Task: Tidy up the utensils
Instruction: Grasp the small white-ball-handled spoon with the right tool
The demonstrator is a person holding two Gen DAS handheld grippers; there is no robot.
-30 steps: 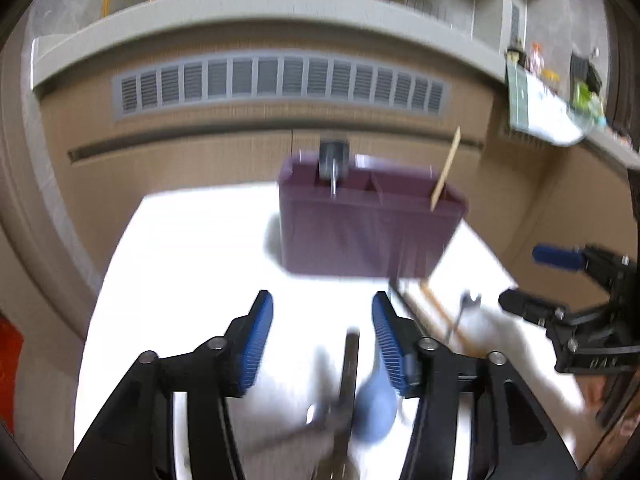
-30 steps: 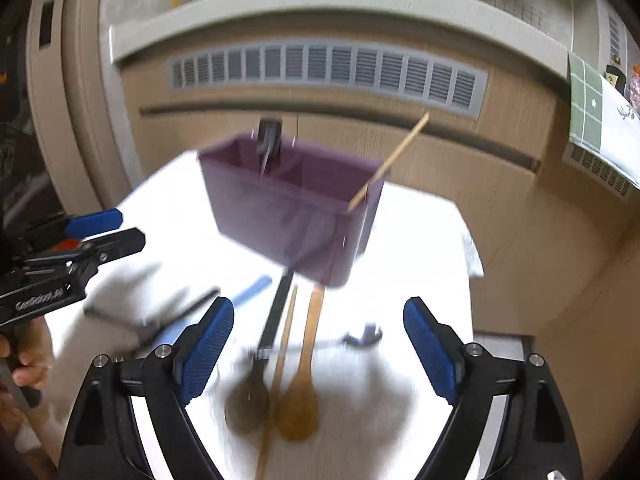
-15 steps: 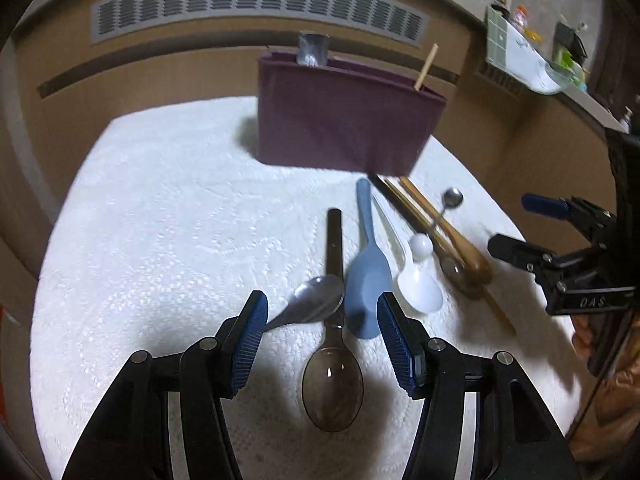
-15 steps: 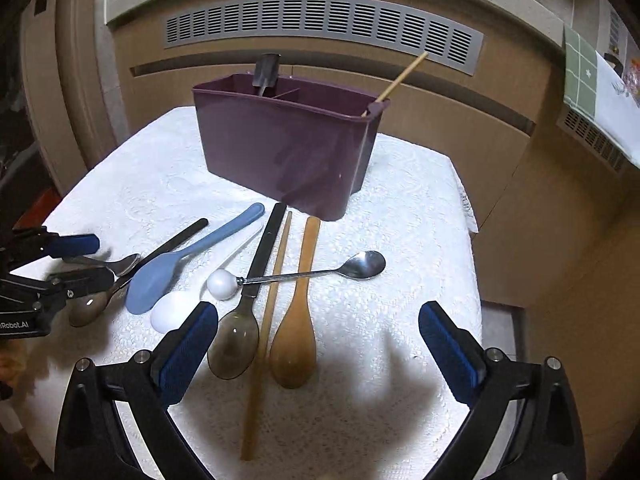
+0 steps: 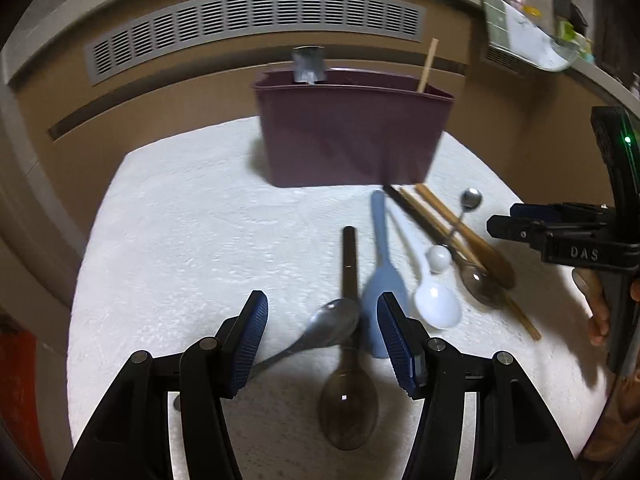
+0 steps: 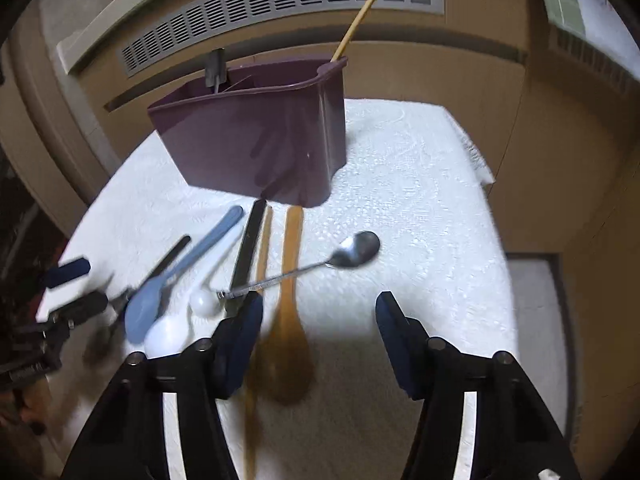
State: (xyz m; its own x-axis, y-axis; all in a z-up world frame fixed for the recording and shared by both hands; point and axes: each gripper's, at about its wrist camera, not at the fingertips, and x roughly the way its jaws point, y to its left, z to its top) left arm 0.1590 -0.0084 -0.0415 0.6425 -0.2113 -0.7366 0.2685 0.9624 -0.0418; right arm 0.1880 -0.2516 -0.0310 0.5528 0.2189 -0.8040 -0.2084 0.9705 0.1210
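A purple utensil caddy [image 5: 352,136] [image 6: 260,140] stands at the back of the white cloth, holding a wooden stick [image 6: 354,28] and a dark-handled utensil [image 5: 308,65]. Several spoons lie in front of it: a metal spoon [image 5: 332,326], a smoky spoon [image 5: 348,392], a blue spoon [image 5: 382,280], a white spoon [image 5: 436,304], a wooden spoon [image 6: 290,320] and a small metal spoon [image 6: 352,252]. My left gripper [image 5: 320,336] is open, its fingers either side of the metal spoon's bowl. My right gripper [image 6: 318,336] is open just above the wooden spoon.
The white cloth [image 5: 192,248] covers a small table in front of a wooden cabinet with a vent grille [image 5: 248,16]. The cloth's right edge [image 6: 476,160] drops to the floor. A chopstick [image 6: 262,248] lies beside the wooden spoon.
Both grippers have dropped lower and closer to the spoons. The right gripper's jaws have narrowed somewhat and shifted over the wooden spoon. The left gripper stays around the metal spoon's bowl.
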